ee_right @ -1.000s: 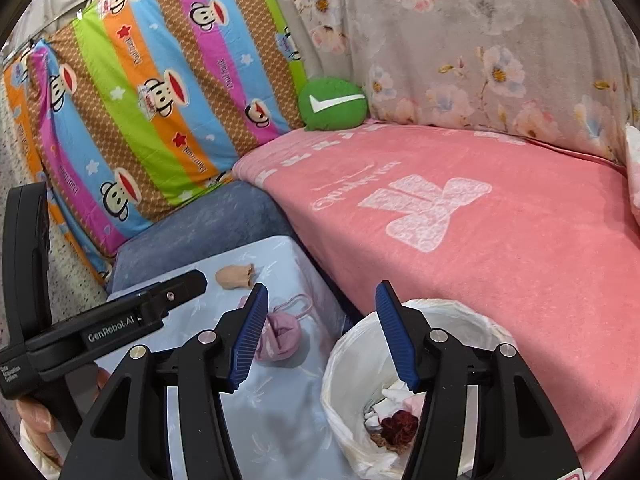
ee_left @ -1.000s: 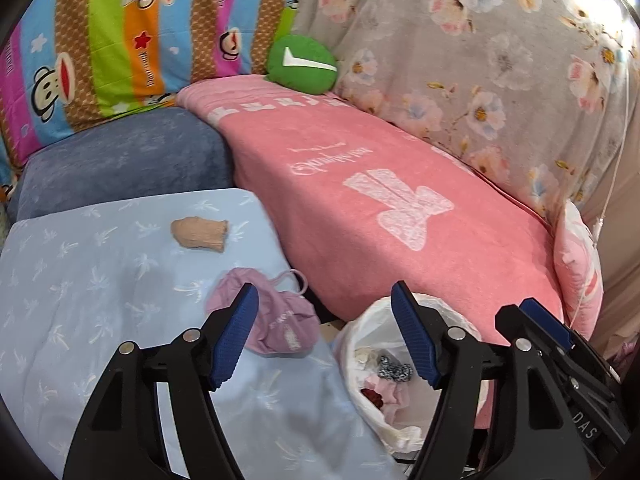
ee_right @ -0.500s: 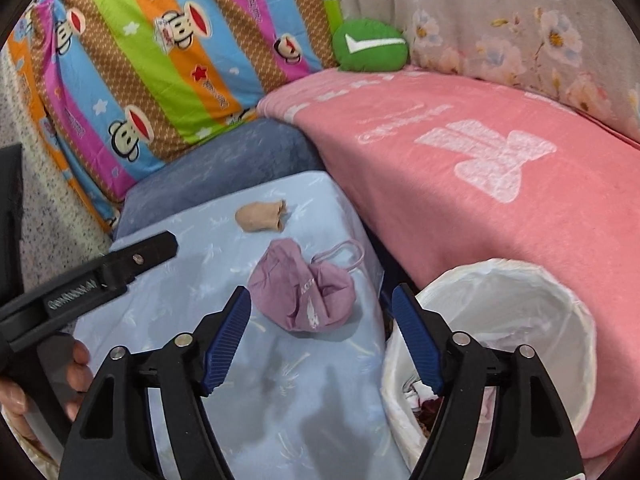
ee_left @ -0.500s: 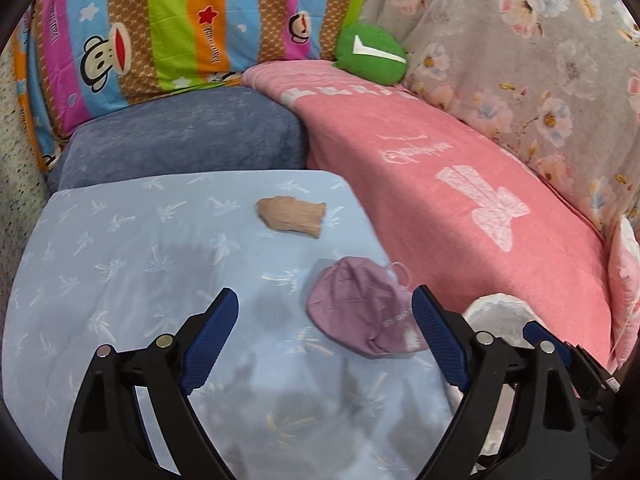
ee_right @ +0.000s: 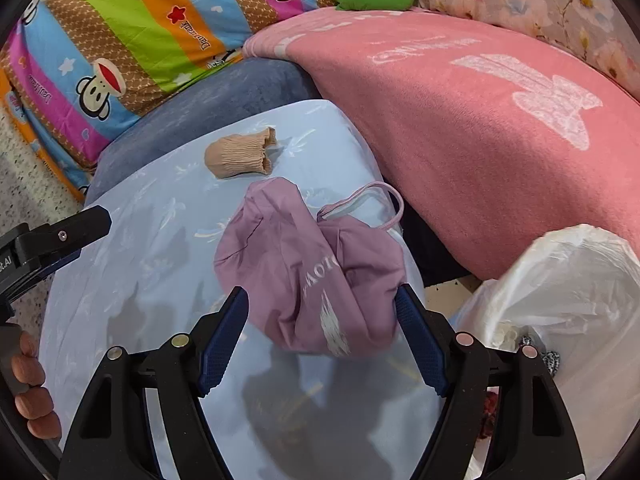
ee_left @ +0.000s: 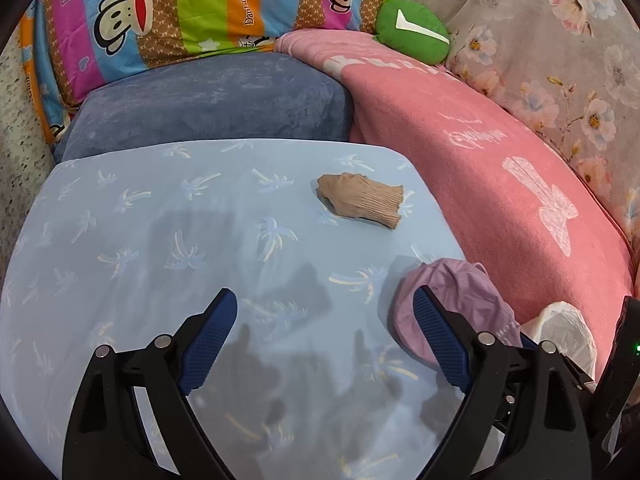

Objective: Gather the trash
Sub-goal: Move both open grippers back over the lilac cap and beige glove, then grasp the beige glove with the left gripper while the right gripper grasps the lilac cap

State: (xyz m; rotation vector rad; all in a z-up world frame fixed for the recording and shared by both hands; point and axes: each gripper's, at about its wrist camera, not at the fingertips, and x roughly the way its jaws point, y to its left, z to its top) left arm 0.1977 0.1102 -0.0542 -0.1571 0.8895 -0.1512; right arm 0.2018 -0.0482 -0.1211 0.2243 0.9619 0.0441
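On the blue sheet [ee_left: 160,240], mask [ee_right: 312,264] and sock [ee_right: 240,156] remain uncollected, bin [ee_right: 580,280] part-filled; left gripper [ee_left: 324,336] is opening, empty, right gripper [ee_right: 320,332] wide, straddling the mask ungripped.

Crumpled mask [ee_right: 308,276] on surface [ee_right: 132,248], near its right edge. Sock [ee_right: 240,154] on same surface, behind mask, apart from it. Mask ear loop [ee_right: 372,208] trails toward right edge. Bin with bag liner [ee_right: 560,300] right of surface, below its level, trash inside. Blanket-covered sofa seat [ee_right: 480,120] behind bin, right of surface. Cushion [ee_left: 208,100] directly behind surface. Small round pillow [ee_left: 414,36] at sofa's far corner. Right gripper [ee_right: 322,344] over mask, fingers [ee_right: 222,344] either side. Left gripper [ee_left: 324,346] over bare surface, left of mask.
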